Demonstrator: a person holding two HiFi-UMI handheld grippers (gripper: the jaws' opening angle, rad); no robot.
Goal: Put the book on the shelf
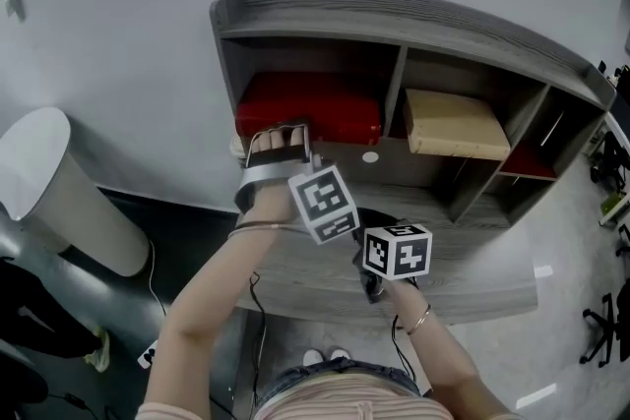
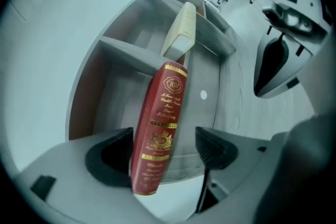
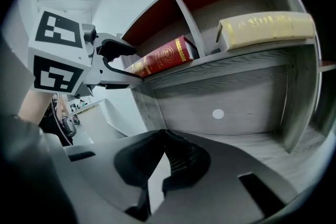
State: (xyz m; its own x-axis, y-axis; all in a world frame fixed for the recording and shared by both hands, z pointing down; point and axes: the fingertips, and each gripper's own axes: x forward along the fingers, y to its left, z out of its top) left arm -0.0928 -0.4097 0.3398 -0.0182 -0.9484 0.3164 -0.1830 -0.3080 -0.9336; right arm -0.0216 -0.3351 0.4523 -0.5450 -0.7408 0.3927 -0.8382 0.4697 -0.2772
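The shelf (image 1: 394, 15) is a grey wood-grain unit standing at the back of the tabletop (image 1: 472, 280), and upright dividers split its upper tier into compartments. The red book (image 1: 310, 103) lies flat in the left compartment with its gold-lettered spine facing outward. A beige book (image 1: 455, 123) lies flat in the next compartment to the right, with one divider between the two. A small white disc (image 1: 370, 156) sits on the panel below that tier. The left claw (image 1: 279, 141) is positioned at the front of the left compartment, level with the red book. In the left gripper view its jaws stand wide apart with the spine of the red book (image 2: 160, 128) between them. A clear gap shows between the spine and the pad on the right, so the pads are not pressing on the book. The right claw (image 3: 163, 157) is positioned lower, over the tabletop in front of the shelf. Its jaws are closed against each other with nothing between them. From the right gripper view, the red book (image 3: 160, 60) rests on the shelf board, and one dark finger of the left claw is just beside the book's outer end. The marker cubes of the left claw (image 1: 323, 202) and right claw (image 1: 398, 251) are near each other in the head view.
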